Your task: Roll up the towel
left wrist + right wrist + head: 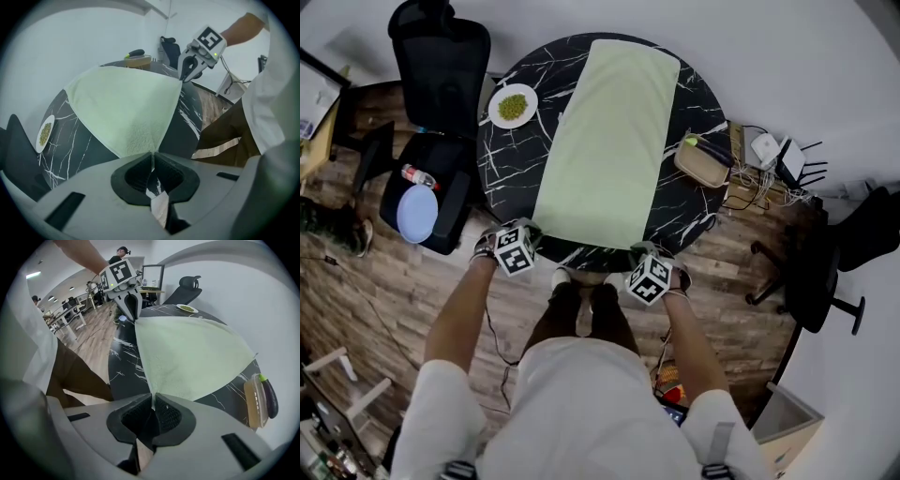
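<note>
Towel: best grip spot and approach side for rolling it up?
The two near corners, coming from the table's near edge. The towel lies flat with its long side running away, so the short near edge starts the roll. Both the left tongs and right tongs are shut on those corners.

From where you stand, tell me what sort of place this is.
Most likely an open-plan office. A black office chair stands beside the round marble table, and the right gripper view shows rows of desks on a wood floor and a monitor further back.
</note>
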### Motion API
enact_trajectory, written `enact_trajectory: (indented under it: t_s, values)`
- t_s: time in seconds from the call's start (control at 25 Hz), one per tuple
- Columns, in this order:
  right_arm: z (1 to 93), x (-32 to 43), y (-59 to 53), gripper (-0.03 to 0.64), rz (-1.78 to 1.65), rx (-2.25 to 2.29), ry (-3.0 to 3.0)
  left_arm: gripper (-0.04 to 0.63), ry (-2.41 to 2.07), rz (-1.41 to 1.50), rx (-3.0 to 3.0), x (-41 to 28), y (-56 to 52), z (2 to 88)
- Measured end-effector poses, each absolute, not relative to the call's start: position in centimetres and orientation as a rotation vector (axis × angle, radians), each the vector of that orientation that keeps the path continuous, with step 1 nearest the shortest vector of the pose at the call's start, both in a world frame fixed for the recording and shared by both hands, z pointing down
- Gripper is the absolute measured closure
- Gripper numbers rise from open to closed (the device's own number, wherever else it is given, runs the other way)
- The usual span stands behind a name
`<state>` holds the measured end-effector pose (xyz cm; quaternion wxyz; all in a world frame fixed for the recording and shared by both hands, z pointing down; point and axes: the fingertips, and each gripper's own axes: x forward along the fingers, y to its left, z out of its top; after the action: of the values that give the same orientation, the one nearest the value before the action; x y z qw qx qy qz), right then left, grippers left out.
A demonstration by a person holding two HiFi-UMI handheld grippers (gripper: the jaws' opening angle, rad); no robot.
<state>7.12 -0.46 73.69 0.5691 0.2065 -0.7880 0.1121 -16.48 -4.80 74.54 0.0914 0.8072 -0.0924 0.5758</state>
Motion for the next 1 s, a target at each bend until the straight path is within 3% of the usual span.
enact_trajectory:
  t_s: [0.56, 1.0]
  values:
    - [72.4, 7.1, 6.8, 0.597, 0.347, 0.482, -1.877, 0.578, -0.244, 1.626, 2.408, -17.1, 4.3, 74.1]
    - [67.4, 7.5, 3.5, 0.597, 0.406, 0.65, -1.99, 0.578, -0.433, 1.592, 2.513, -16.3, -0.3, 69.7]
